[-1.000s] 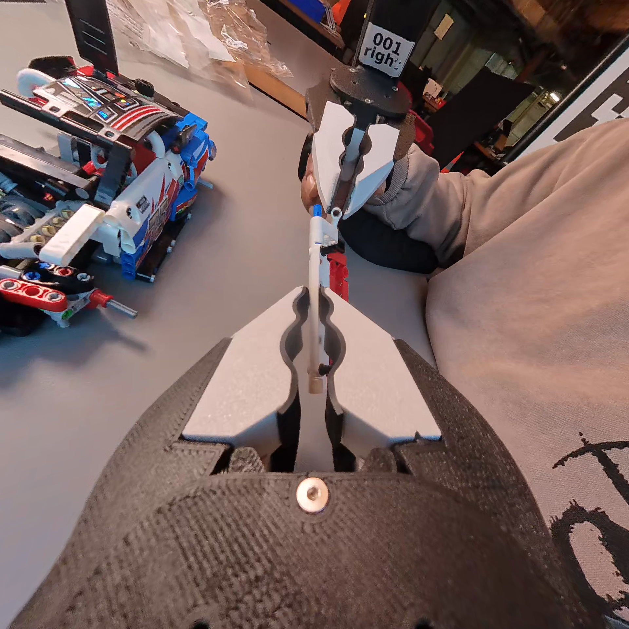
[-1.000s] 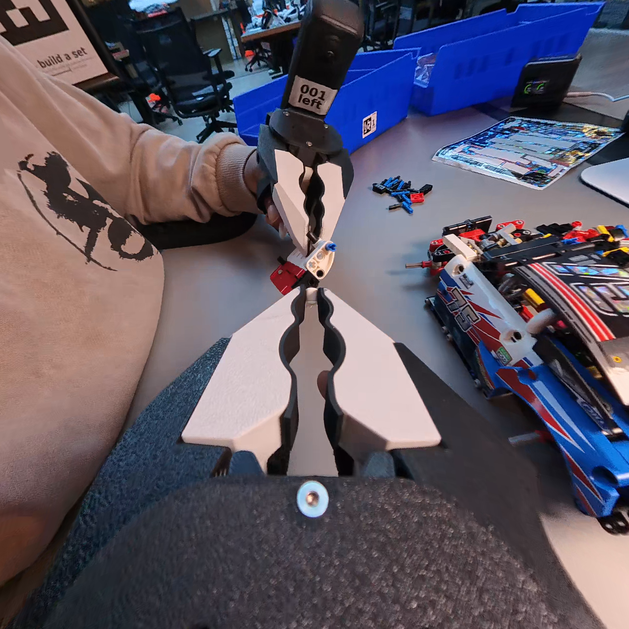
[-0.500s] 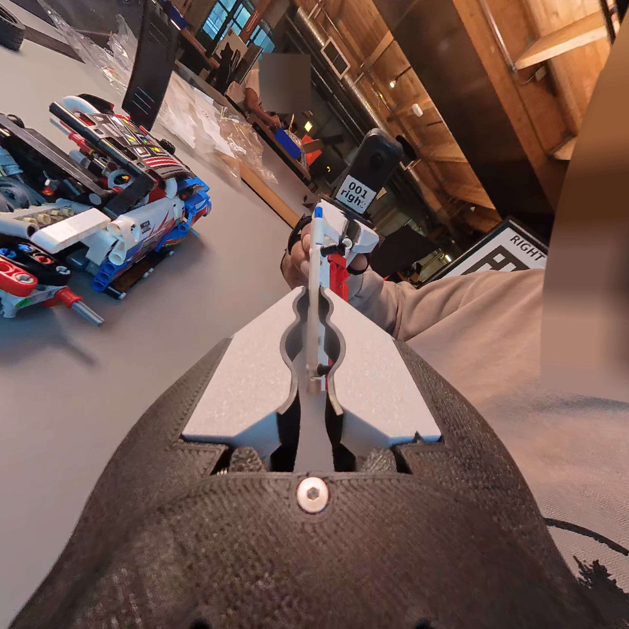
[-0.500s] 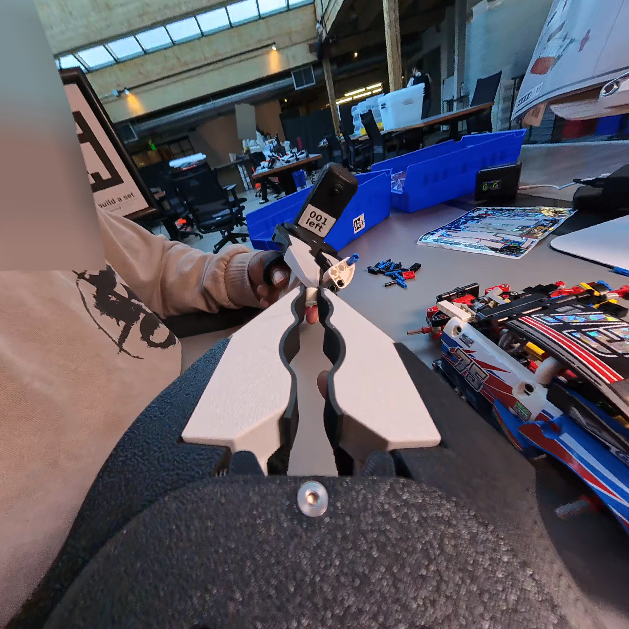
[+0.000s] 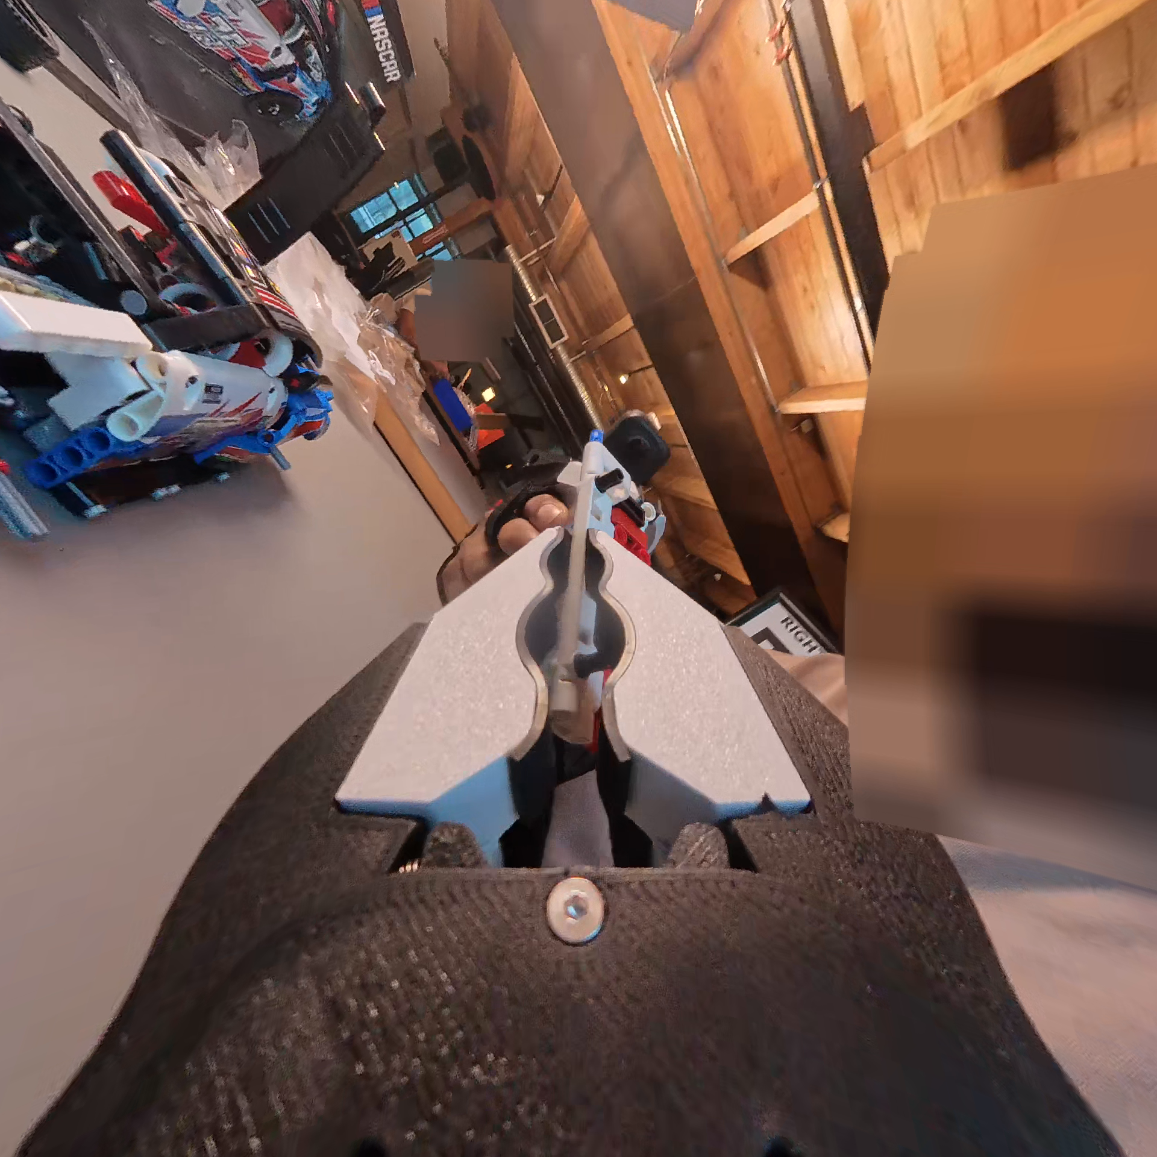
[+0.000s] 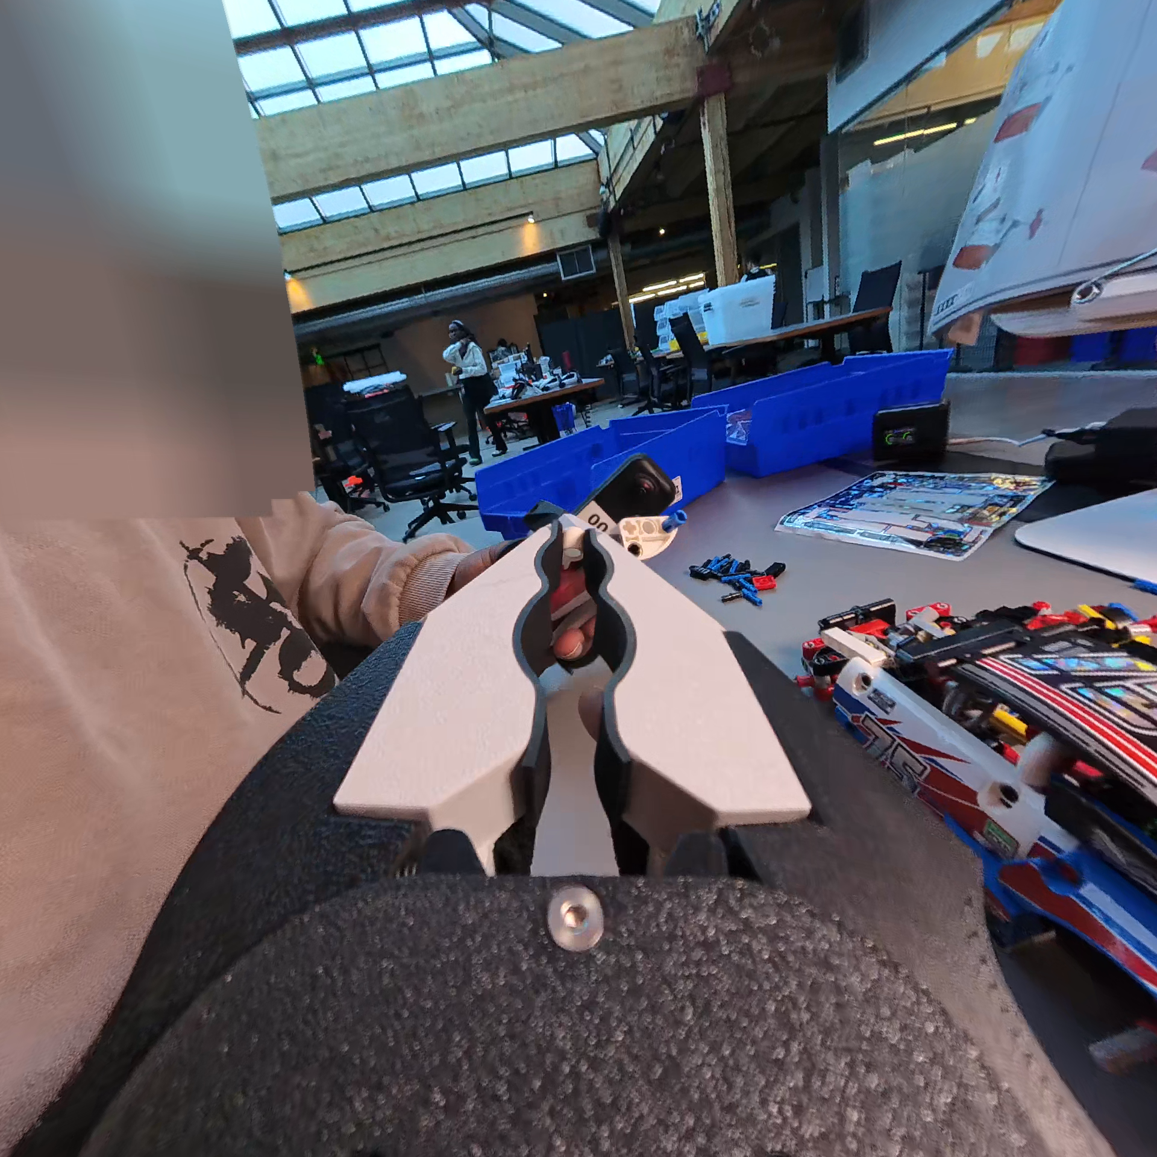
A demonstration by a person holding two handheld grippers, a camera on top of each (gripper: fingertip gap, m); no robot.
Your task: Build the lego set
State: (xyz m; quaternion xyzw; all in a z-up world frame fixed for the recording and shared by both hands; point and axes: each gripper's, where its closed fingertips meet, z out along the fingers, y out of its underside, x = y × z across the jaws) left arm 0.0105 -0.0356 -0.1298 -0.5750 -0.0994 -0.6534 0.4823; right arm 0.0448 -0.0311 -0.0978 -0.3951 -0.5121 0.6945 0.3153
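right now the left gripper (image 5: 575, 551) is clamped on a slim white-and-red sub-assembly (image 5: 579, 563) that runs up the centre of the left wrist view, blue pin at its top. centre frame in the right wrist view, the right gripper (image 6: 573, 538) pinches the same piece from the other end, red part (image 6: 566, 601) between its fingers, though how firmly is hard to tell from here. both are lifted off the grey table (image 6: 845, 582), and the lego car (image 6: 1002, 720) sits at the right edge. to do this well, keep one grip fixed as an anchor, line the pin with its hole squarely, and press along the axis without twisting; spare pins (image 6: 739, 573) lie mid-right
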